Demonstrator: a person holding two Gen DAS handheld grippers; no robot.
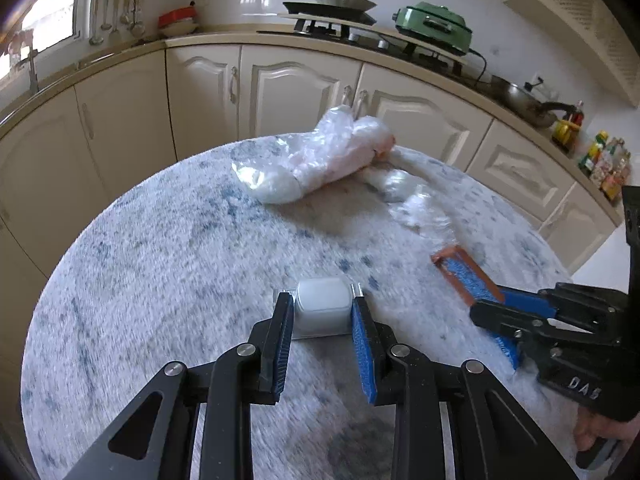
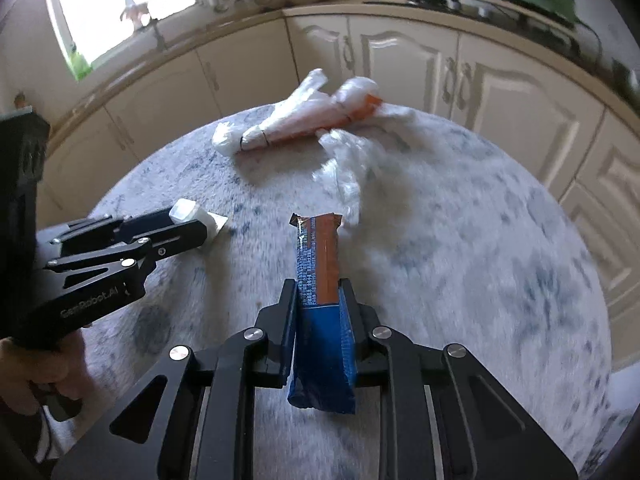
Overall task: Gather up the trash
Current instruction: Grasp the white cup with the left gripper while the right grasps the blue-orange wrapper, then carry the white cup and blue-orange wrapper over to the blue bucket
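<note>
Trash: 4 pieces | 1 white cup (image 1: 320, 306) pinched in left gripper (image 1: 322, 322) | 1 snack wrapper (image 2: 320, 264) pinched in right gripper (image 2: 319, 300) | 1 tied plastic bag (image 1: 316, 160) and 1 loose plastic film (image 1: 416, 200) ahead of both on table (image 1: 160, 280)

Green electric cooker (image 1: 434, 26), wok (image 1: 526, 102), hanging utensils (image 1: 118, 14), cream cabinets (image 1: 298, 90).

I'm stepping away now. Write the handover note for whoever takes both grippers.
Left gripper: shut on a small white container, just above the round table.
Right gripper: shut on a blue and brown snack wrapper.
On the table's far side: a bundled clear plastic bag and a crumpled clear film beside it.
Done: two pieces picked up.
Left: drop both, then collect bag and film. No bin in view.
</note>
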